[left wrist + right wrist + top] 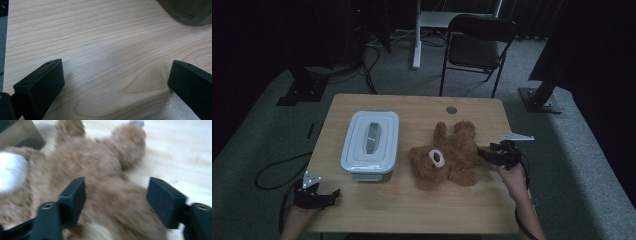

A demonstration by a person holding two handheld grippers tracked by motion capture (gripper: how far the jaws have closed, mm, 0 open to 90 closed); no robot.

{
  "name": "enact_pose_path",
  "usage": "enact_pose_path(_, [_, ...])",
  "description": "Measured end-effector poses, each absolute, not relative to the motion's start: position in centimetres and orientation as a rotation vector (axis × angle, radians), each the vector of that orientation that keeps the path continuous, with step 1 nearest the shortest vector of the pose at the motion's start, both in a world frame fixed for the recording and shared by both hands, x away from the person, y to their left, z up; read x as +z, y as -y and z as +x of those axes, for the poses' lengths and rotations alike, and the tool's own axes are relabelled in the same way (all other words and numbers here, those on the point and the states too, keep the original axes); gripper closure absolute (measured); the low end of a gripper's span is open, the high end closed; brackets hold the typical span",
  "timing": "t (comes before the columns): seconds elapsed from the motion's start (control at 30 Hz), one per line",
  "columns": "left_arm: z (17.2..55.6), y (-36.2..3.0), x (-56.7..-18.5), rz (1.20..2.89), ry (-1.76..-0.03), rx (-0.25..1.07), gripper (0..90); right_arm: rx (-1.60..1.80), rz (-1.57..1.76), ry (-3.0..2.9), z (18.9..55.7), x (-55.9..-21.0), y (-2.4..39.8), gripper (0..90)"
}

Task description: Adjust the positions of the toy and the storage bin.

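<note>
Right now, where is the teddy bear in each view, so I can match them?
High view: teddy bear lies right of centre on the wooden table, beside the right gripper.
Left gripper view: not in it.
Right gripper view: teddy bear between and beyond the open jaws.
Shared landmark: the wooden table.

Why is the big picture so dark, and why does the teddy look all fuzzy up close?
The high view is dim all over, with the room behind the table nearly black. The right gripper view is bright but smeared, so the teddy bear looks blurred between the open right claw. The left gripper view is sharp: the wood grain shows clearly, with soft shadows by the left claw.
</note>
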State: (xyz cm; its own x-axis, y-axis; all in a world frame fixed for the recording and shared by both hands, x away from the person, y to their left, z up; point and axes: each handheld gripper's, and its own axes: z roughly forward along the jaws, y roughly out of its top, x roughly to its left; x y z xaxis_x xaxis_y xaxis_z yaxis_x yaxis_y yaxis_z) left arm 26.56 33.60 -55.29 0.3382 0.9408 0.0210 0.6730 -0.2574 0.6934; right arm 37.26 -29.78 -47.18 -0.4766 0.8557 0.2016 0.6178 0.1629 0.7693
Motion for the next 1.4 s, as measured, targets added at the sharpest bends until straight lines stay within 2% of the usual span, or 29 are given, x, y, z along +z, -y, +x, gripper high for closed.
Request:
enact_pose_path(0.17, [26.6,-33.6,-55.3,2.019,-1.408,0.592,1.4,1.193,1.461,-2.227,37.3,-49.1,31.6,17.7])
enact_pose_path(0.33, [26.6,-33.6,-55.3,2.018,-1.410,0.593,1.4,1.126,1.528,-2.224,37.4,-51.0,32.1,17.9])
enact_pose_path(0.4, [26.6,-33.6,-55.3,2.017,-1.411,0.592,1.4,1.136,1.536,-2.226,37.3,-51.4,32.2,27.9])
enact_pose_path(0.5, [26.6,-33.6,-55.3,2.017,-1.411,0.592,1.4,1.120,1.515,-2.265,37.0,-51.6,31.9,53.5])
enact_pose_path(0.57, [26.6,-33.6,-55.3,2.017,-1.411,0.592,1.3,1.134,1.521,-2.274,36.5,-51.7,31.8,63.5])
enact_pose_path(0.63, [26.6,-33.6,-55.3,2.017,-1.411,0.592,1.4,1.134,1.510,-2.285,35.9,-51.6,31.8,70.0])
enact_pose_path(0.77, [26.6,-33.6,-55.3,2.017,-1.411,0.593,1.4,1.103,1.487,-2.280,33.8,-51.1,31.5,72.8])
enact_pose_path(0.93, [26.6,-33.6,-55.3,2.017,-1.411,0.593,1.4,1.067,1.443,-2.336,30.7,-50.5,31.2,72.7])
enact_pose_path(1.07, [26.6,-33.6,-55.3,2.017,-1.411,0.593,1.4,1.164,1.375,-2.443,28.2,-50.4,30.3,71.2])
enact_pose_path(1.13, [26.6,-33.6,-55.3,2.016,-1.412,0.593,1.4,1.233,1.351,-2.491,27.4,-50.3,30.1,66.1])
enact_pose_path(1.3, [26.6,-33.6,-55.3,2.016,-1.412,0.593,1.3,1.305,1.300,-2.351,27.1,-48.6,30.9,44.6])
enact_pose_path(1.4, [26.6,-33.6,-55.3,2.017,-1.412,0.593,1.4,1.359,1.263,-2.277,28.3,-47.2,31.1,39.0])
